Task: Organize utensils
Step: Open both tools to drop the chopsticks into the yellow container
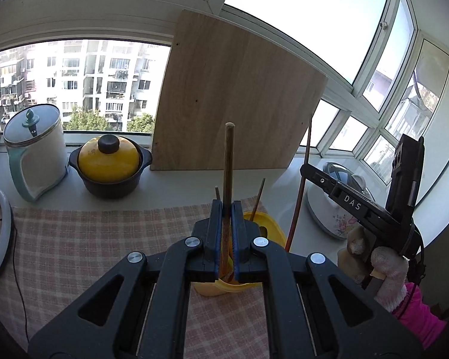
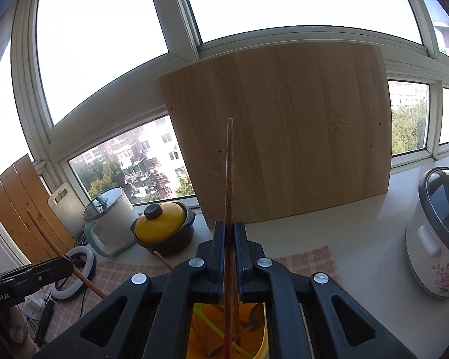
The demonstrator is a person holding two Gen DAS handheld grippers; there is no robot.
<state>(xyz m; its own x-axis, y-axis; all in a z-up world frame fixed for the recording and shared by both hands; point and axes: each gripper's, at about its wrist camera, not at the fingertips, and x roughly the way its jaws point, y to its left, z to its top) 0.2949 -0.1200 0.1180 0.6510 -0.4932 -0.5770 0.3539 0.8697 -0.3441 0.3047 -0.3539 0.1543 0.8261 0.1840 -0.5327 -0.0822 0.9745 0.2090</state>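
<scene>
The tall pale wooden board (image 2: 284, 131) leans against the window frame at twelve o'clock, propped so that it stays upright on the white desk (image 2: 359, 233). In front of it a pink checked cloth (image 1: 89, 239) covers the desk. On that cloth stands the yellow plastic utensil holder (image 1: 274, 227), at the centre of the left wrist view, directly below both tools; a metal spoon (image 2: 254, 317) and a few sticks already stand in it, so it looks like the collecting point.

The left hand-held gripper (image 1: 227, 209) is clamped narrow on a brown wooden chopstick (image 1: 229, 155), held upright over the holder, probably ready to drop in. The right hand-held gripper (image 2: 230, 233) pinches a thin reddish-brown chopstick (image 2: 230, 161) likewise, its lower end already reaching down inside the holder at six o'clock.
</scene>
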